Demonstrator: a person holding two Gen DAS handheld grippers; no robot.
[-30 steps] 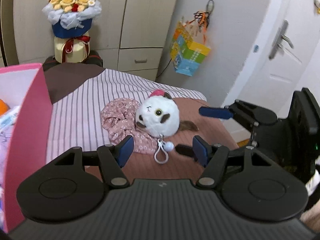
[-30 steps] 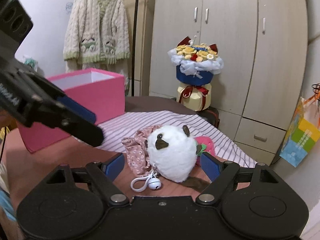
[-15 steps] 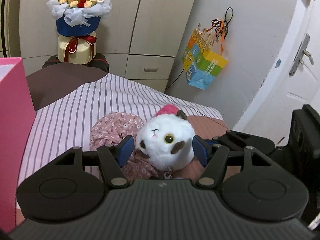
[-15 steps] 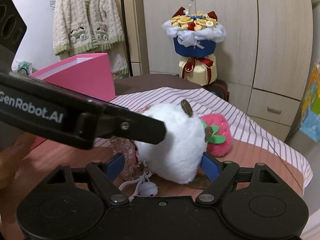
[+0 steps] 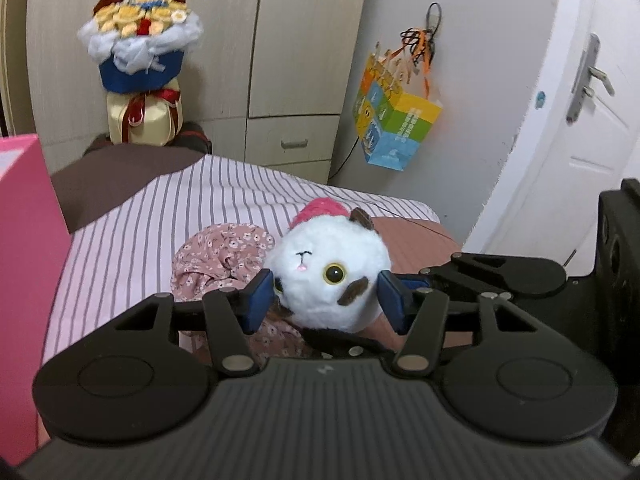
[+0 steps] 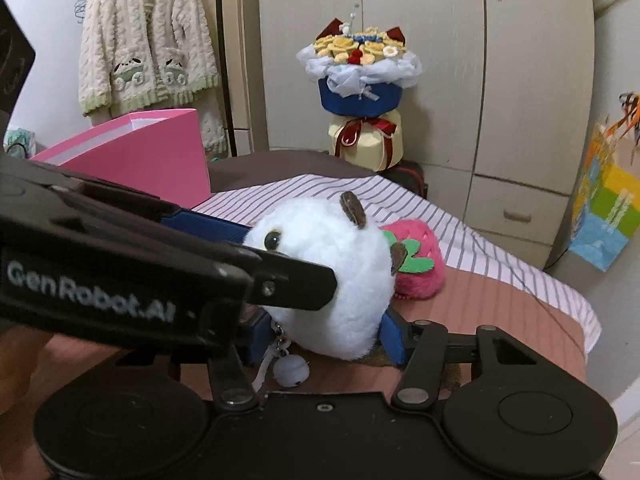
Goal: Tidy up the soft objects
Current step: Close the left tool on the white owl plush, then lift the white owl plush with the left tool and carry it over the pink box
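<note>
A round white plush cat [image 5: 332, 276] with brown ears lies on the bed, with a keyring and bell [image 6: 290, 370] hanging from it. My left gripper [image 5: 326, 300] has its blue pads pressed on both sides of the plush. My right gripper [image 6: 320, 334] also straddles the same plush [image 6: 332, 276] from another side, pads touching it. A floral pink cloth [image 5: 216, 258] lies just left of the plush. A pink strawberry plush [image 6: 416, 264] lies behind it.
A pink open box [image 6: 140, 160] stands on the bed to the left; it also shows in the left wrist view [image 5: 24, 280]. A flower bouquet [image 6: 360, 80] stands by the wardrobe. A colourful paper bag [image 5: 394, 120] hangs on the wall. The bed edge [image 6: 576, 320] is at right.
Both grippers have moved in onto the white plush cat. The jaws of both have narrowed from wide apart to touching its sides.
</note>
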